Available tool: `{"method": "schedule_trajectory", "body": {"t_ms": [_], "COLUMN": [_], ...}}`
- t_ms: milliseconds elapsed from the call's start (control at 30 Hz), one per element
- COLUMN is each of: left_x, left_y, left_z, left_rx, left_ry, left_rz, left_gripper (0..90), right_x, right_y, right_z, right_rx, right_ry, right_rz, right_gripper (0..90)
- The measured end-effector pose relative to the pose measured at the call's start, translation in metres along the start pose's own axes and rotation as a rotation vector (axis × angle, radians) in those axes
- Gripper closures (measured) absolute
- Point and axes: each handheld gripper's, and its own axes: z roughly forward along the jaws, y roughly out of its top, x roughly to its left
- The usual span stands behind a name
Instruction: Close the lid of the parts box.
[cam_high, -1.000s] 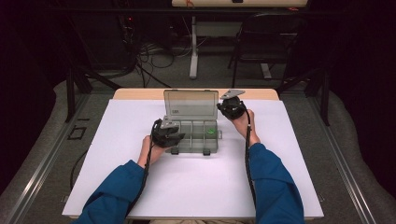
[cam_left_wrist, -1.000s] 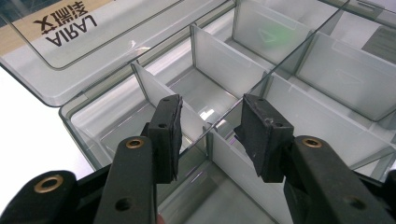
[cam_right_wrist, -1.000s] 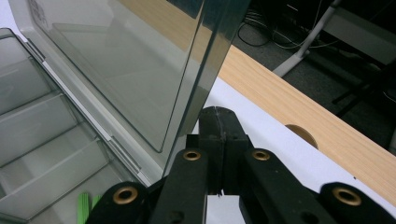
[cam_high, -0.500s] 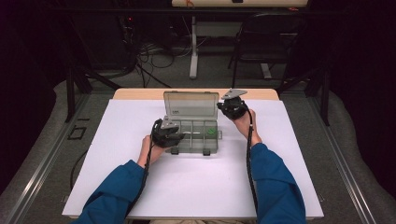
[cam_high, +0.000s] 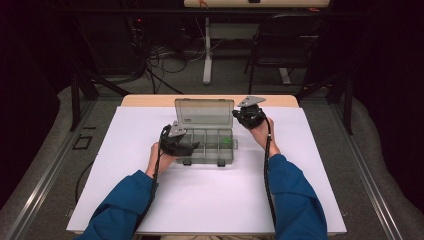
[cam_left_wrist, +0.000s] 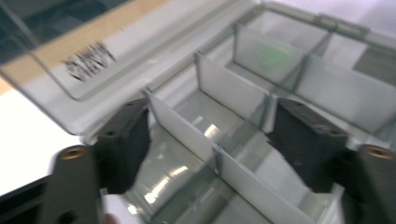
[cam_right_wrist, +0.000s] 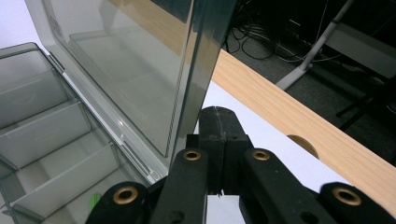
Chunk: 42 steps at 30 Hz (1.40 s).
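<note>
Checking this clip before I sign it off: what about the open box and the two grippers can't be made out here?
- Green item in the box: a blur in the left gripper view, too small in the high view.
- Lid label: smeared, unreadable in the left gripper view.
- Right gripper: whether it touches the lid's edge is unclear.
- Left gripper: its jaws, just opening, straddle a divider; contact is blurred.

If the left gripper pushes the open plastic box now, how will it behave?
The clear compartment box looks thin-walled and nearly empty, so it is probably light and would slide on the smooth white table. Its lid stands upright, so it may tip backward. The dividers look thin, perhaps slightly flexible.
</note>
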Motion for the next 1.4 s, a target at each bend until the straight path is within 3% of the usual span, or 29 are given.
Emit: {"method": "schedule_trajectory", "body": {"t_ms": [33,100,133,300,433,600,833,900,933,1033,1233,1333,1400], "left_x": [0.002,0.005,0.009,0.018,0.03,0.042,0.055,0.057,0.058,0.06,0.066,0.069,0.07], "left_y": [0.001,0.002,0.003,0.012,0.027,0.041,0.055,0.058,0.059,0.06,0.058,0.056,0.055], "left_z": [-0.001,-0.004,-0.005,-0.01,-0.018,-0.022,-0.021,-0.021,-0.022,-0.022,-0.022,-0.022,-0.022], "left_rx": [-0.009,-0.021,-0.028,-0.045,-0.08,-0.077,-0.049,-0.061,-0.059,-0.065,-0.093,-0.103,-0.106], "left_ry": [0.005,0.019,0.022,0.053,0.072,0.077,0.069,0.071,0.069,0.079,0.105,0.106,0.108], "left_rz": [-0.008,-0.023,-0.036,-0.038,-0.036,-0.035,-0.025,-0.019,-0.015,-0.005,0.003,0.0,-0.001], "left_gripper": [15.3,13.0,7.7,0.3,0.1,0.3,12.8,19.7,28.7,34.0,58.1,61.7,64.8], "right_x": [0.0,0.0,0.0,0.002,0.002,0.003,0.004,0.005,0.005,0.005,0.005,0.005,0.004], "right_y": [0.0,-0.001,-0.001,0.0,-0.001,0.0,0.001,0.001,0.001,0.001,0.001,0.001,0.0], "right_z": [0.001,0.001,0.001,0.0,0.0,0.0,-0.001,-0.001,-0.001,-0.001,-0.001,-0.001,-0.001], "right_rx": [0.004,0.006,0.006,0.006,0.002,0.007,0.022,0.024,0.026,0.028,0.031,0.032,0.041], "right_ry": [-0.001,0.0,0.0,-0.009,-0.008,-0.013,-0.015,-0.015,-0.015,-0.017,-0.021,-0.023,-0.032], "right_rz": [0.0,0.0,-0.002,-0.004,-0.001,-0.008,-0.018,-0.02,-0.018,-0.021,-0.018,-0.018,-0.004], "right_gripper": [90.0,90.0,90.0,90.0,90.0,90.0,90.0,90.0,90.0,90.0,90.0,90.0,83.4]}}
